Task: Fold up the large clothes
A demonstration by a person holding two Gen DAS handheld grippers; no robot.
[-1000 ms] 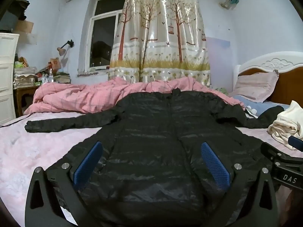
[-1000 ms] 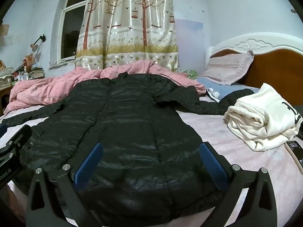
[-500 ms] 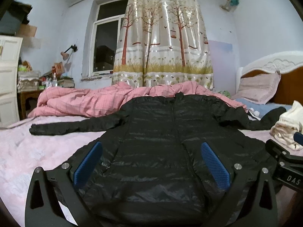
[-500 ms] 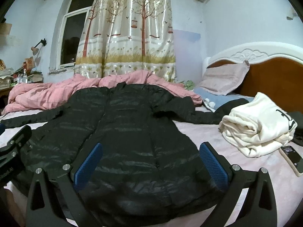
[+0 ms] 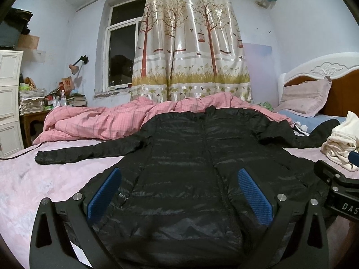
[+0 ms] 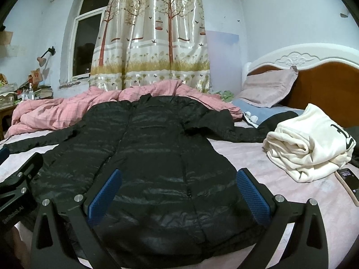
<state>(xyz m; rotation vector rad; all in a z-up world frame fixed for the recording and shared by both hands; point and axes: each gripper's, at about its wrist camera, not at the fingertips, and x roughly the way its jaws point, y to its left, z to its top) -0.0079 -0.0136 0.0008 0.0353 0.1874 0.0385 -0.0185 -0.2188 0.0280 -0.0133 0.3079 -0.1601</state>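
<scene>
I have a black puffer jacket (image 5: 197, 170) spread flat, front up, across the bed (image 5: 24, 179), its collar toward the bunched pink quilt (image 5: 107, 123) and its hem nearest to me. One sleeve runs straight out over the pink sheet on the left; the other reaches toward the pillow (image 6: 267, 87) at the headboard end. My left gripper (image 5: 179, 192) hangs above the lower part of the jacket with its jaws spread wide, the blue pads (image 5: 104, 192) well apart and nothing between them but the fabric lying below. My right gripper (image 6: 178, 194) sits just alongside, above the hem on the right half of the jacket, jaws likewise wide apart and gripping nothing. From these views I cannot tell whether either one touches the cloth. Each gripper shows at the edge of the other's view. To the right of the jacket lies a folded cream garment (image 6: 309, 143), and a phone (image 6: 349, 182) with its screen lit rests on the sheet just beside it. A tree-patterned curtain (image 5: 190, 44) hangs behind the bed next to a dark window (image 5: 122, 51).
</scene>
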